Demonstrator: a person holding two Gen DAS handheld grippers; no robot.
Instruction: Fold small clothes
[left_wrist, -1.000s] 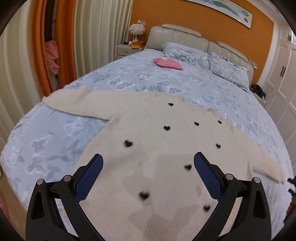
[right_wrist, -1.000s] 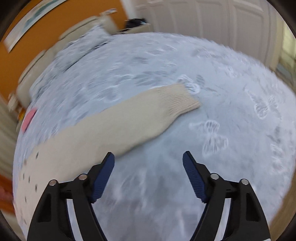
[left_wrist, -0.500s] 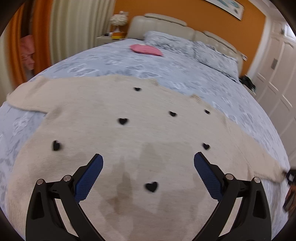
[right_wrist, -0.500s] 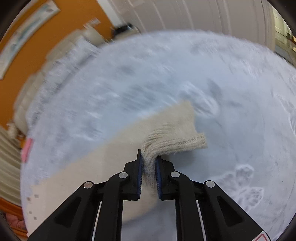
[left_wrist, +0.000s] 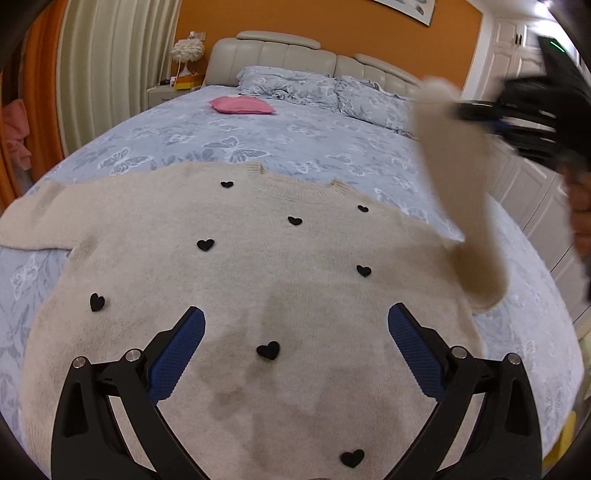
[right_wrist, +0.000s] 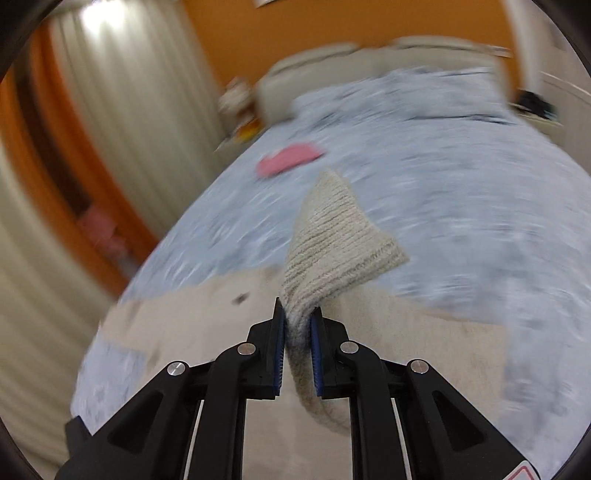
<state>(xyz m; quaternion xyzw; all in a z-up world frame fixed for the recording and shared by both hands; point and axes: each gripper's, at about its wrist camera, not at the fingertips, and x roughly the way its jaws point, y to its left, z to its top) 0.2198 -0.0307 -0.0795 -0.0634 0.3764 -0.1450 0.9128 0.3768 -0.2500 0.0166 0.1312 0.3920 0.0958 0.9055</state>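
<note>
Clamped tight in my right claw (right_wrist: 297, 326) is the ribbed cuff (right_wrist: 341, 240) of the cream knitted sweater's right sleeve (left_wrist: 460, 192); the blue pads are pressing on the wool from both sides, and the cuff is fanning out above the fingertips. I am holding that sleeve up off the blue butterfly-print bedspread (left_wrist: 303, 129), so that in the left view it is hanging as a blurred cream band from the claw at the upper right down to the sweater's shoulder.

My left claw (left_wrist: 295, 325) is hovering with its jaws spread wide and gripping nothing; both blue pads are poised over the lower front of the cream sweater with small black hearts (left_wrist: 258, 266). One black heart (left_wrist: 268, 350) is sitting between the two pads. The sweater is lying flat, front up, across the near end of the bed, its round neckline (left_wrist: 295, 184) pointing toward the headboard and its other sleeve (left_wrist: 40, 218) stretched out flat to the left.

Beyond the neckline, well apart from the sweater, a pink cushion (left_wrist: 242, 106) is resting on the bedspread. Further back, blue patterned pillows (left_wrist: 295, 86) are leaning against the beige padded headboard (left_wrist: 280, 55), with an orange wall (left_wrist: 332, 26) behind. The right view is badly smeared, so I cannot make out finer detail there.
</note>
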